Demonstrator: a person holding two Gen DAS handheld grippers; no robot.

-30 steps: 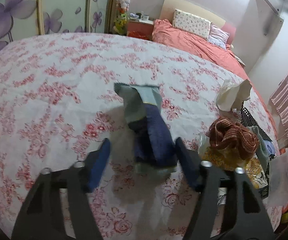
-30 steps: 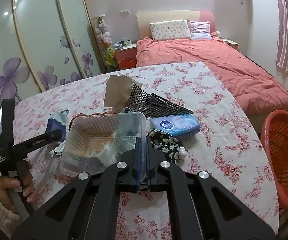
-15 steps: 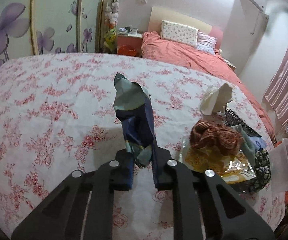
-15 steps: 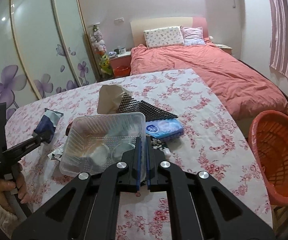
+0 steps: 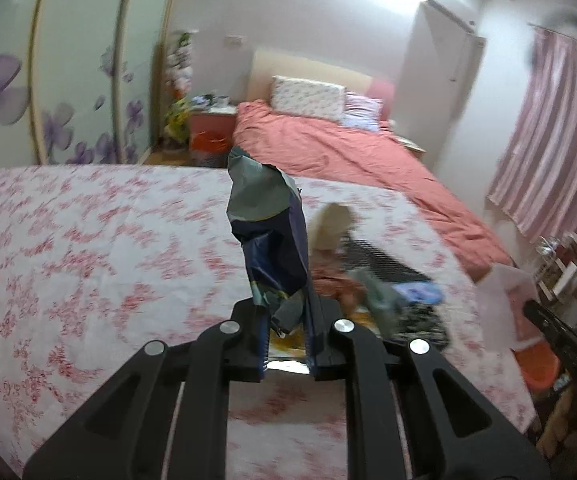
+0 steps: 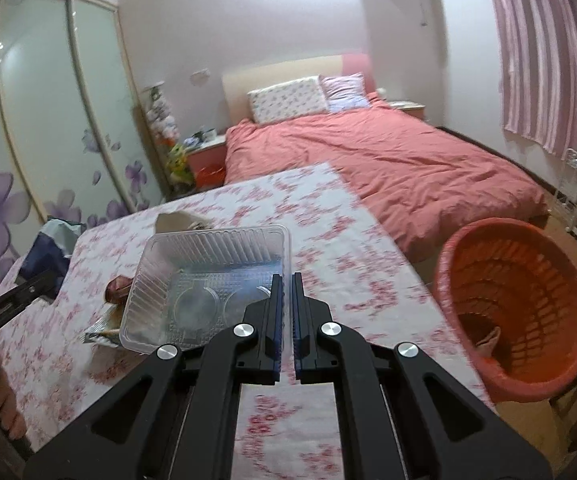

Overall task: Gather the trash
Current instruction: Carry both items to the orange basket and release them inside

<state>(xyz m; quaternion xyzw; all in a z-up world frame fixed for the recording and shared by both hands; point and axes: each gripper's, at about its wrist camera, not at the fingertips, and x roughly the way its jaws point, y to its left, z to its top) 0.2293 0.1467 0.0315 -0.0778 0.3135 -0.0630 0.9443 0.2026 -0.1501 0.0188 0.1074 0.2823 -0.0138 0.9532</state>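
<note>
Floral-clothed table (image 5: 88,248), clutter (image 5: 388,296) atop

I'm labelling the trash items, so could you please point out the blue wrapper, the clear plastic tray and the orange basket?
blue wrapper (image 5: 276,252): left wrist view, its dark blue middle.
clear plastic tray (image 6: 208,276): right wrist view, its ribbed bottom.
orange basket (image 6: 528,280): right wrist view, its slotted inner wall.

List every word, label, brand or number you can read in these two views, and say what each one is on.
None can be read.
Blue snack wrapper in the left gripper: its print is crumpled and blurred.
Clear plastic tray in the right gripper: only an embossed pattern, no letters.
Items on the floral tablecloth: smeared by motion.
Orange basket: no label shows.
</note>
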